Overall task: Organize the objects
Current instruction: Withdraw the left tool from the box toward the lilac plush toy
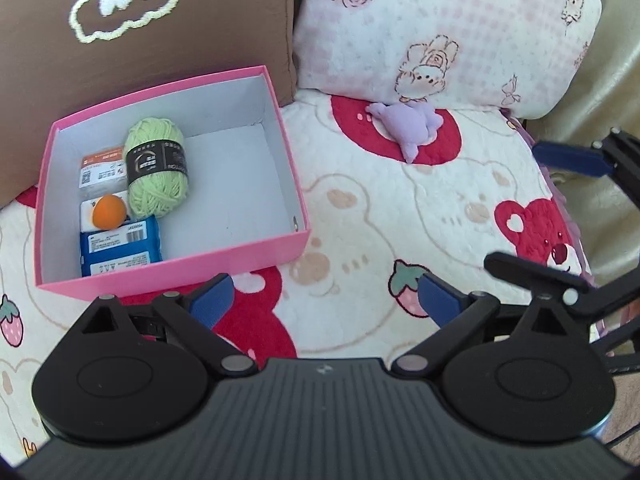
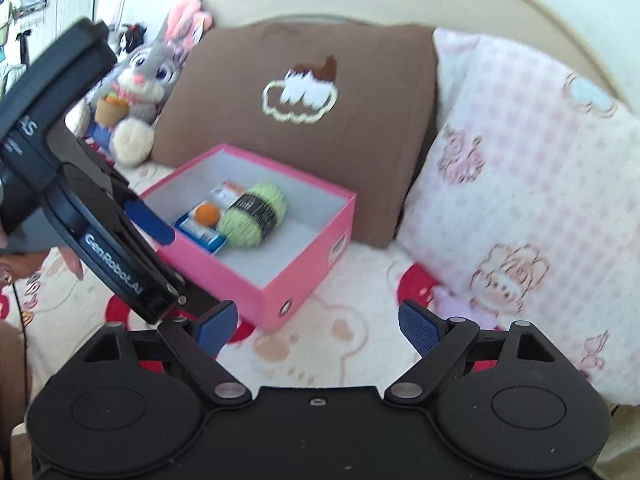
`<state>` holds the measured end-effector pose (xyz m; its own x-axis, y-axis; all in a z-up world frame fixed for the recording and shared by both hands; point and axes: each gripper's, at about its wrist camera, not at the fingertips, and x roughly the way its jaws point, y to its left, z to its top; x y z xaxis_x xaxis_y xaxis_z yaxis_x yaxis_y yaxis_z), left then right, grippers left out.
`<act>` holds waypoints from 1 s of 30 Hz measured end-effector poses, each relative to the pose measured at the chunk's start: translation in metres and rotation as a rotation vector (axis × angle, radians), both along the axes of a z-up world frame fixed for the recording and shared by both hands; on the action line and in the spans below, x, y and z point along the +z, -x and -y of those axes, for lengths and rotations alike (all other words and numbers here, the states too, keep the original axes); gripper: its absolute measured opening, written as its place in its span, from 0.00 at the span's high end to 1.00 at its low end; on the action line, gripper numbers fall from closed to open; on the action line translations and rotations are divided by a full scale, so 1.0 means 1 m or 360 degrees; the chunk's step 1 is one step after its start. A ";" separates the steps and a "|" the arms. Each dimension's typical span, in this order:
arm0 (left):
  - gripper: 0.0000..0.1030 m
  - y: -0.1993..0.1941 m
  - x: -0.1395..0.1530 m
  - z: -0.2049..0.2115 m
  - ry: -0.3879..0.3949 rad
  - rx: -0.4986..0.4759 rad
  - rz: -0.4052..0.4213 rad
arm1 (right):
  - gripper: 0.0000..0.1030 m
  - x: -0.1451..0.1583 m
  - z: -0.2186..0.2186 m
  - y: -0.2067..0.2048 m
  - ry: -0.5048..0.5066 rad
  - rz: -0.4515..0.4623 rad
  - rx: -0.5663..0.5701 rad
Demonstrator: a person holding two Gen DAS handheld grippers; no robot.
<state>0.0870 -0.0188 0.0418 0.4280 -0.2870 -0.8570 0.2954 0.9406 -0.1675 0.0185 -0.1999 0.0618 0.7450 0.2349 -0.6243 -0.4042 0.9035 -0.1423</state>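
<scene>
An open pink box [image 1: 180, 272] sits on the bedspread in front of a brown cushion. It holds a green yarn ball [image 1: 156, 168], a small orange ball [image 1: 109, 210], a blue packet [image 1: 120, 250] and an orange-and-white packet [image 1: 100, 170]. A purple plush seal [image 1: 412, 124] lies to the right of the box, against the pink pillow. My left gripper [image 1: 324, 296] is open and empty, just in front of the box's right corner. My right gripper [image 2: 316, 326] is open and empty too, near the pink box [image 2: 256, 280]. The yarn ball [image 2: 252, 216] shows there as well.
A brown cushion [image 1: 160, 40] and a pink-and-white pillow [image 1: 440, 20] stand behind the box and the seal. A grey rabbit plush [image 2: 140, 92] sits at the far left. A hand [image 2: 16, 268] holds the left gripper. The bedspread's edge [image 1: 568, 216] runs down the right.
</scene>
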 end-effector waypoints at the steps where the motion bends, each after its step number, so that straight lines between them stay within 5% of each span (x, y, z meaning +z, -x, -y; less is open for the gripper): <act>1: 0.04 -0.004 -0.002 0.006 -0.0007 -0.0059 -0.0008 | 0.12 0.000 0.002 0.000 0.0004 0.0043 -0.0015; 6: 0.06 -0.024 -0.011 0.023 0.0046 -0.0045 0.0033 | 0.12 -0.011 0.013 -0.009 0.0078 0.0180 -0.0048; 12: 0.07 -0.046 -0.019 0.036 0.0087 0.0068 0.0110 | 0.12 -0.029 0.038 -0.033 0.0072 0.0291 -0.0296; 22: 0.05 -0.080 -0.032 0.059 0.0453 0.0024 0.0233 | 0.12 -0.055 0.109 -0.084 -0.0211 0.0078 -0.0730; 30: 0.05 -0.097 -0.051 0.089 0.0491 0.0031 0.0321 | 0.12 -0.083 0.132 -0.108 -0.0361 -0.0093 -0.0701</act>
<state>0.1843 -0.1080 -0.0093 0.5874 -0.5089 -0.6292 0.3337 0.8607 -0.3846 0.1268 -0.3323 -0.0217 0.7692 0.0405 -0.6377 0.0213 0.9958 0.0889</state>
